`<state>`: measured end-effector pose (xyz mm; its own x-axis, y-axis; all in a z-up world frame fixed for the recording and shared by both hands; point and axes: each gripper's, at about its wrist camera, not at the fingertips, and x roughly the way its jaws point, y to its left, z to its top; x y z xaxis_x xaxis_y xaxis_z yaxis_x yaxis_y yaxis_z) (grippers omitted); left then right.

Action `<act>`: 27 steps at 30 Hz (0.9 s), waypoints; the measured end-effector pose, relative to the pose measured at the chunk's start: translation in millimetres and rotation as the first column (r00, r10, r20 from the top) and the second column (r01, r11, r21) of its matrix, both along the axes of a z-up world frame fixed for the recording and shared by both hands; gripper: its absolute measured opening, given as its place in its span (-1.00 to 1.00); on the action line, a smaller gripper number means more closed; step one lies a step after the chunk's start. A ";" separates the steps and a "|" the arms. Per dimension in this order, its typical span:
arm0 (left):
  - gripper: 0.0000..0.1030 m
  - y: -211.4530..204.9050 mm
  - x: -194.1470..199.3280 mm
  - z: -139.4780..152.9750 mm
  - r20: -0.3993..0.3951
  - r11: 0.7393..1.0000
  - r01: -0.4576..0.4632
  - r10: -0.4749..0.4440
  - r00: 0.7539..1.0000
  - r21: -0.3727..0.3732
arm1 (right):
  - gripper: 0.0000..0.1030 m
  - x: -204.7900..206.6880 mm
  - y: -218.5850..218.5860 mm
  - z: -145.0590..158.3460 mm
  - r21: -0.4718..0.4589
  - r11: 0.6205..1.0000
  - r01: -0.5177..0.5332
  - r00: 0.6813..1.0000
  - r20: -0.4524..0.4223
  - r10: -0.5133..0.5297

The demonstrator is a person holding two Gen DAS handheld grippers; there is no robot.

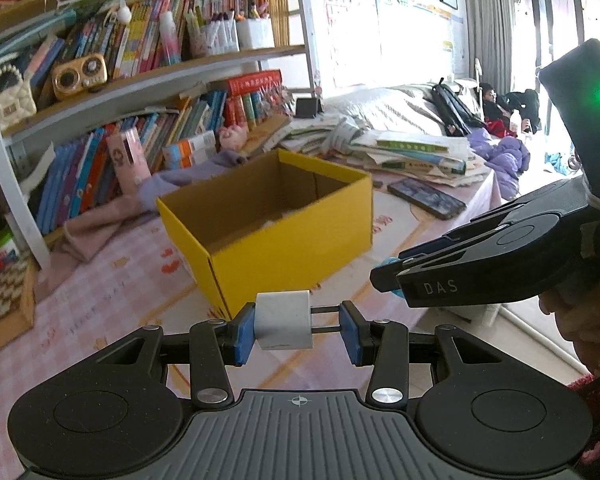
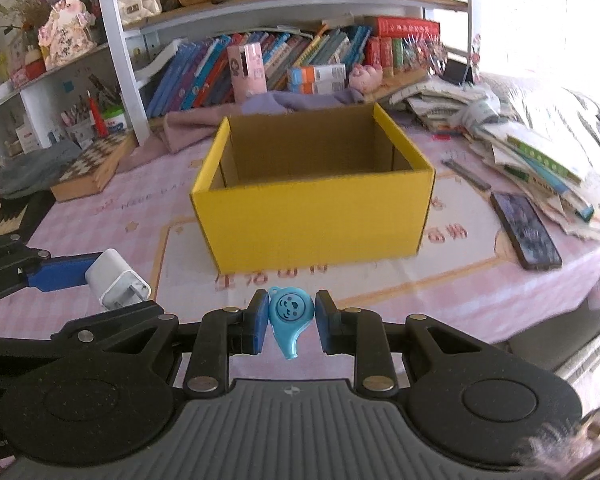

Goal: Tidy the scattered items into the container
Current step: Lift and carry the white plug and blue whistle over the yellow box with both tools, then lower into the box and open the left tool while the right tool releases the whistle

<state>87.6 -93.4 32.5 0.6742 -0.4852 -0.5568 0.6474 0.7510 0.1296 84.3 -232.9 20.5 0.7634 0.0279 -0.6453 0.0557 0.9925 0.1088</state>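
Now we carry one item in each gripper toward the yellow box [image 2: 312, 208], which sits open at the centre of the right wrist view on the pink tablecloth [image 2: 480, 280]. Our left gripper [image 1: 296, 326] is clamped on a white charger plug [image 1: 285, 326], one pad flat against its body and the other meeting the tips of its metal prongs; the same plug shows at the lower left of the right wrist view [image 2: 118, 280]. Our right gripper [image 2: 291, 322] is closed on a small blue whistle [image 2: 290, 316], pinched at its round head with the mouthpiece hanging down toward the bottom of the frame.

To do this step well, we judge that both loads should pass above the near yellow wall before anything is let go, since both grippers are short of the box, with its rim above them in both views. The prong-side hold looks the less secure one, so we keep that hand steady and avoid twisting. The two grippers travel close together, so we would release one at a time, each over the brown interior. The phone [image 2: 526, 232] at the right and the paper stack [image 2: 540, 160] behind it stay clear of our path.
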 end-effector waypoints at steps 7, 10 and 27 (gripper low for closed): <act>-0.18 -24.6 41.9 15.1 0.057 0.999 -0.050 0.051 0.997 -0.019 | -0.54 42.9 -27.0 23.2 -0.034 0.999 -0.040 0.995 0.090 0.043; -0.18 -38.2 64.0 19.2 0.072 0.997 -0.079 0.080 0.994 -0.016 | -0.54 70.9 -43.4 30.9 -0.048 0.997 -0.062 0.991 0.115 0.068; -0.17 -93.4 190.6 -17.2 -0.032 0.955 -0.287 0.290 0.957 0.079 | -0.54 253.2 -91.3 7.2 -0.072 0.945 -0.320 0.947 -0.029 0.319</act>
<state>278.1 -186.8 15.3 0.7544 -0.2306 -0.6146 0.4110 0.8960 0.1683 337.5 -324.2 27.6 0.7117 0.2193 -0.6674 -0.2642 0.9638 0.0350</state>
